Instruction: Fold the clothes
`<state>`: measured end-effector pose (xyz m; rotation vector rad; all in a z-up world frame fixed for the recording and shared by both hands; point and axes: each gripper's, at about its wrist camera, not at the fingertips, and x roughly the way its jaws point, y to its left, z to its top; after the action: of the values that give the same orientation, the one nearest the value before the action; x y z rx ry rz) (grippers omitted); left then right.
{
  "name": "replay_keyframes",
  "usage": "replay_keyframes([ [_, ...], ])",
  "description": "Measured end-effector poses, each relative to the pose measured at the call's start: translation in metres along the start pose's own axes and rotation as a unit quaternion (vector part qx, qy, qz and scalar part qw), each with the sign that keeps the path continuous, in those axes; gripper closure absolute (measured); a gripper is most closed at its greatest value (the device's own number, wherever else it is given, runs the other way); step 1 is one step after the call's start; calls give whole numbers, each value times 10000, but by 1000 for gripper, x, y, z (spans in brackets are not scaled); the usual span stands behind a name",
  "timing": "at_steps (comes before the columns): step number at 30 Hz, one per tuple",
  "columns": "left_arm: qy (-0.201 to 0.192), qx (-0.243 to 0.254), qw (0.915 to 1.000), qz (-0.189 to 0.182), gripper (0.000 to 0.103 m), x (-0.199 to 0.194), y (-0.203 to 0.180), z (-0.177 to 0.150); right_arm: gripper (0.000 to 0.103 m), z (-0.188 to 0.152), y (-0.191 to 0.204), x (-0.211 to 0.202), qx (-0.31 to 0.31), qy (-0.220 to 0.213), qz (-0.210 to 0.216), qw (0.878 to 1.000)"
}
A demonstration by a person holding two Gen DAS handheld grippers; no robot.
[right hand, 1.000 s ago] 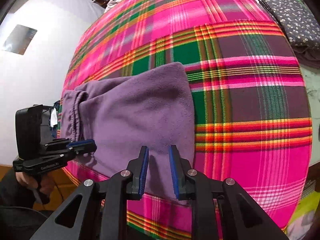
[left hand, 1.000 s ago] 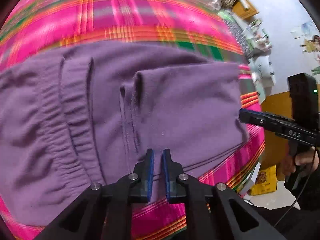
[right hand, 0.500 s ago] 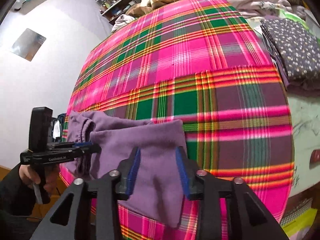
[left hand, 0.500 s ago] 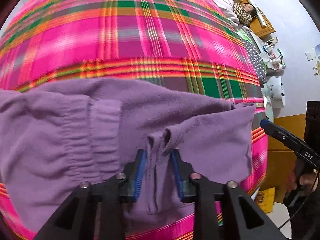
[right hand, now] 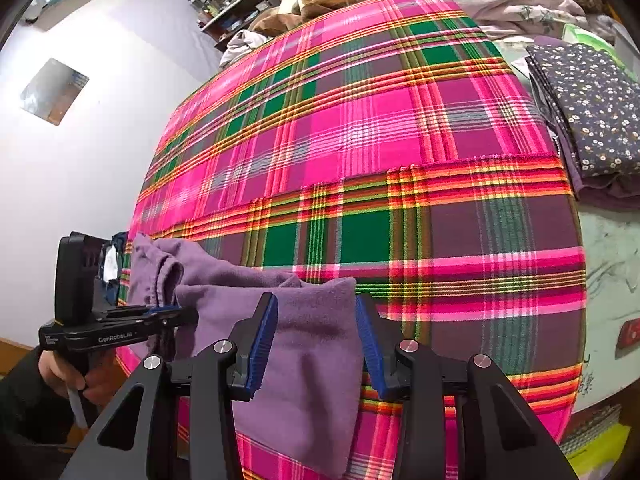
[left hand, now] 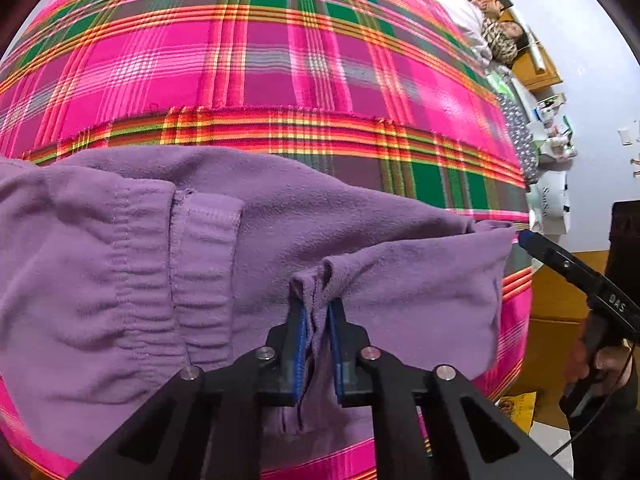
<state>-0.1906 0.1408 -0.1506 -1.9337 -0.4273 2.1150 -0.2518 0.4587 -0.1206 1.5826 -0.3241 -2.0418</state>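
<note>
Pink plaid bedspread [left hand: 280, 60] under purple fleece trousers [left hand: 120, 260].
Both point steeply down: left gripper [left hand: 318, 320], just closing, pinches a fold; right gripper [right hand: 316, 320] gapes around fleece at 6 o'clock.

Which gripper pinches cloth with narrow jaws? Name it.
The left gripper: its jaws, just closing, nip a fold of the purple trousers. The right gripper has jaws, just opened wider, far apart around the trousers' edge.

The purple pants [left hand: 248, 248] run past the left edge of the left wrist view. Their lower hem hides behind the left hand-held gripper [left hand: 317, 322].
</note>
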Motion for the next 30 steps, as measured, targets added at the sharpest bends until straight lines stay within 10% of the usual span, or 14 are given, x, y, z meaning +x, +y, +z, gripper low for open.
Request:
replay_keyframes([
  [5,-513,599,9949,-634,94,-41,-25,-15,61,8,-3,-9,-15,-89,-20,10000],
  [17,-651,2028,9513,-2230,94,-102,-88,-54,57,46,9,6,-1025,650,-74,9926],
  [25,-557,2292,9413,-2414,94,-102,-103,-65,55,47,33,63,-2219,2492,-271,9423],
  [30,-522,2403,9386,-2419,94,-102,-111,-70,55,50,28,79,-2331,2905,-903,9237],
])
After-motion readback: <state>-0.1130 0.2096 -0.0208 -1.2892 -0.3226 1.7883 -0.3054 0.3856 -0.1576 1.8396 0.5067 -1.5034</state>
